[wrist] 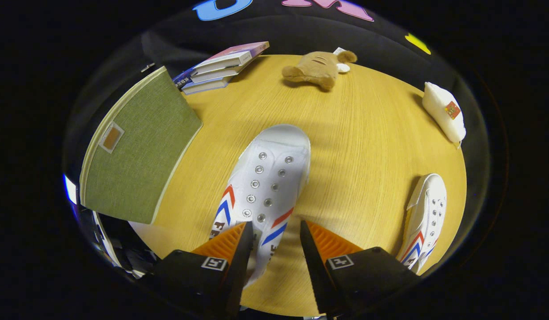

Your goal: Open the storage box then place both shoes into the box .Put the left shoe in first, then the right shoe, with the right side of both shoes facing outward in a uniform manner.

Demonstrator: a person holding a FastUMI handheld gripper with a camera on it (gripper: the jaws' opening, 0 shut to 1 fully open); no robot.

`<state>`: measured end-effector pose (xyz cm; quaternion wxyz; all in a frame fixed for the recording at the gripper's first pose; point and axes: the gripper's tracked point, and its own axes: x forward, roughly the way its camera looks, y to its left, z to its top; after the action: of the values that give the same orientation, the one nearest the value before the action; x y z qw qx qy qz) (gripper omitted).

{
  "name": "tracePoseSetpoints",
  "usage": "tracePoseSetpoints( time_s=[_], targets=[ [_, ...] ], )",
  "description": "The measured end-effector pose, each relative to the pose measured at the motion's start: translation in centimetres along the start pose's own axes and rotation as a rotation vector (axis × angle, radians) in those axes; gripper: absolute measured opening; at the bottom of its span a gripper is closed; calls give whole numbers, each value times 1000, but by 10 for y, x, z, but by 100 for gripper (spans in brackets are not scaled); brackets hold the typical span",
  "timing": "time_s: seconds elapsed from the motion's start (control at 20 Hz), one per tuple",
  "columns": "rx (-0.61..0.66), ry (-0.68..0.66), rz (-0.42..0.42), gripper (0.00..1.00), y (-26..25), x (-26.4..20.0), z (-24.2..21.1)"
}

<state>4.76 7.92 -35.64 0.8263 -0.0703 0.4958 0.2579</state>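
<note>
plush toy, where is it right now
In the gripper view the plush toy lies at the table's far edge, beyond the fingers, between the books and white pouch.

Round wooden table (367, 133) with pale yellow grain, lit evenly from above. Black cloth wall (301, 31) behind it. On the far edge, stacked books (221, 66), a brown plush toy (319, 67), a white pouch (444, 111).

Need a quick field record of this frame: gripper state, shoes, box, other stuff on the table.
gripper: open, fingers either side of the near shoe's heel end, not pressing
near shoe: white, flat on the table, toe pointing away
second shoe: white, right of the fingers
storage box: green fabric, left of the near shoe, lid looks closed
clutter: books, plush toy, white pouch beyond the shoes
</note>
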Motion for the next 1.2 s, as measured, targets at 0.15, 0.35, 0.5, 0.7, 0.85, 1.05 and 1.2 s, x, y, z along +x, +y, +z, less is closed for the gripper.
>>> tracePoseSetpoints(
  time_s=[0.15, 0.35, 0.5, 0.7, 0.85, 1.05, 1.2],
  targets=[
    [20, 20, 10, 41, 1, 0, -1],
    [193, 25, 17, 13, -5, 1, 1],
    [210, 20, 21, 5, -6, 0, 1],
    [233, 18, 23, 6, -5, -4, 2],
    [228, 3, 4, 5, -7, -17, 6],
    [254, -29, 1, 5, -7, -47, 11],
    [271, -71, 9, 5, 6, -78, 29]
  ],
)
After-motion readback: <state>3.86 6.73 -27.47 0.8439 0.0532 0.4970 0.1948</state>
